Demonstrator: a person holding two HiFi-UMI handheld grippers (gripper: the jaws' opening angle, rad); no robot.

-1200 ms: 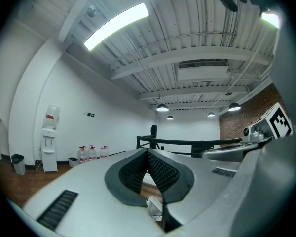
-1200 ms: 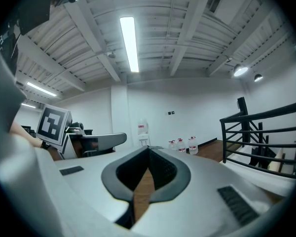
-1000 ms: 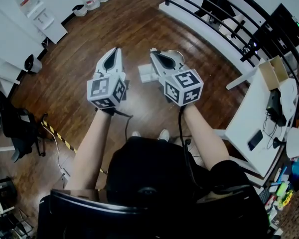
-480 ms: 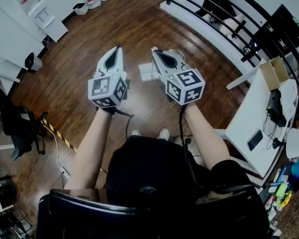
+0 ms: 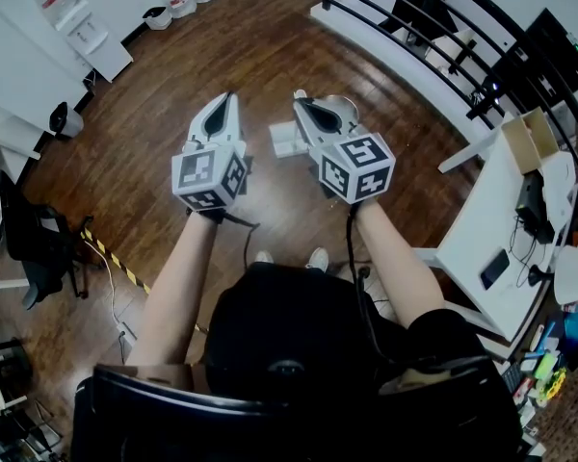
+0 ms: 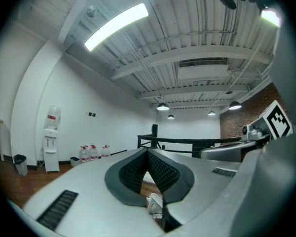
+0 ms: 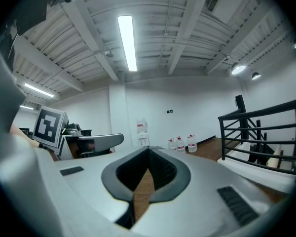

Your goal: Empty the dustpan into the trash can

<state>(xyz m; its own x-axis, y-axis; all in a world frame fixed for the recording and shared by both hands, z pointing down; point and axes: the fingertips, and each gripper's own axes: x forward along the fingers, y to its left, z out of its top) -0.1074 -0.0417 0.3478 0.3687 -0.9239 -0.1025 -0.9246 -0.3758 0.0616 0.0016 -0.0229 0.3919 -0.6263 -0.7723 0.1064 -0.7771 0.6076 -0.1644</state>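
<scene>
In the head view I hold both grippers out level over the wooden floor, side by side. My left gripper (image 5: pixel 226 97) is shut with nothing in it, and my right gripper (image 5: pixel 299 96) is shut and empty too. A white dustpan-like object (image 5: pixel 285 141) lies on the floor between them, partly hidden by the right gripper. Beside it a round trash can (image 5: pixel 341 107) shows just past the right gripper's body. In the left gripper view the left gripper (image 6: pixel 148 152) has its jaws together, and a small white object (image 6: pixel 155 205) shows below them. The right gripper (image 7: pixel 149 149) shows only floor.
Water bottles (image 5: pixel 178 3) and a water dispenser (image 5: pixel 65 12) stand by the far wall. A black railing (image 5: pixel 414 17) runs at the upper right. A white table (image 5: pixel 501 221) with clutter is on the right, a black office chair (image 5: pixel 34 248) and striped floor tape (image 5: pixel 111 260) on the left.
</scene>
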